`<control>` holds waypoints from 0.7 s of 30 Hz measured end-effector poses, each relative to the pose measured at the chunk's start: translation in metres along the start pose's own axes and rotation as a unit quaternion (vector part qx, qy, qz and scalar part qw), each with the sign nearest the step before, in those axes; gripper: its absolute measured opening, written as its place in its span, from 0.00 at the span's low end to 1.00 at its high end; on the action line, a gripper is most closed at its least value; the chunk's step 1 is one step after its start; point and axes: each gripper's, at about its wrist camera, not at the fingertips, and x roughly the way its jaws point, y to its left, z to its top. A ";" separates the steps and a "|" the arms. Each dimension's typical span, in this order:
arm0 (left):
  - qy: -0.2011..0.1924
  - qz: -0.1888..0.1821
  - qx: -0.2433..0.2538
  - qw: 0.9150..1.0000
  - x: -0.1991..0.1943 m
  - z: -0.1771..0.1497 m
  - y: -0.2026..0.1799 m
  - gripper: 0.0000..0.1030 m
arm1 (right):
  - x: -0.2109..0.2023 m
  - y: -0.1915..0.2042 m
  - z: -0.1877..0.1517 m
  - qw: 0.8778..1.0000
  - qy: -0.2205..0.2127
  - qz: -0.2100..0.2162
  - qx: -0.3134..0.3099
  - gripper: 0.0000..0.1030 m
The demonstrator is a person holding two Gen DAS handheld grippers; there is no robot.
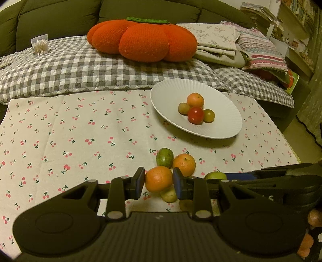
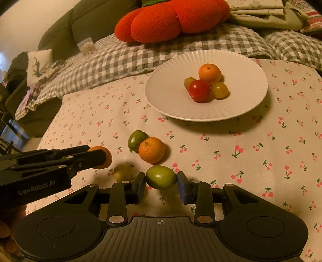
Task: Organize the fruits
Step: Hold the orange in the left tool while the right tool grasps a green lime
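Between the blue pads of the left gripper (image 1: pixel 159 184) sits a round orange mandarin (image 1: pixel 158 181), clamped from both sides and raised off the cherry-printed tablecloth (image 1: pixel 60 131). Beside it, the right gripper (image 2: pixel 161 182) has its jaws narrowed onto a smooth green lime-like fruit (image 2: pixel 160 177), pads touching its two ends.

Just under and behind the held mandarin lies a small yellowish-green fruit (image 1: pixel 169 194), nearly touching it in the left wrist view. Farther out on the cloth, a second orange mandarin (image 2: pixel 151 149) rests against a mottled green oval fruit (image 2: pixel 137 139); the pair lies between the grippers and the plate.

Beyond them stands a white ribbed plate (image 2: pixel 171 100), holding a heap at its centre: an orange mandarin on the plate (image 2: pixel 209 73), a shiny red round fruit (image 2: pixel 199 90) and two small yellow-green round fruits (image 2: pixel 219 90) pressed together.

Behind the cloth's far edge runs a grey-and-white checked quilt (image 1: pixel 70 68) bearing a large knitted orange pumpkin-shaped cushion (image 1: pixel 142 41), folded floral linens (image 1: pixel 215 38) and a clear box of toothpicks (image 1: pixel 40 45), all against a dark green sofa (image 1: pixel 60 16).
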 end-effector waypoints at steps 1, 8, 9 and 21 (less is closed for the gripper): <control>-0.001 0.001 0.001 1.000 0.000 0.000 -0.001 0.28 | -0.001 -0.001 0.001 1.000 -0.001 0.001 0.002 0.32; -0.012 0.009 0.012 1.000 -0.002 0.004 -0.003 0.28 | -0.012 -0.004 0.005 1.000 -0.014 0.007 0.012 0.32; -0.013 0.010 0.013 1.000 -0.002 0.004 -0.004 0.28 | -0.014 -0.006 0.006 1.000 -0.017 0.007 0.014 0.32; -0.031 0.008 0.017 0.999 0.000 0.015 -0.011 0.28 | -0.029 -0.022 0.017 0.998 -0.042 -0.001 0.038 0.32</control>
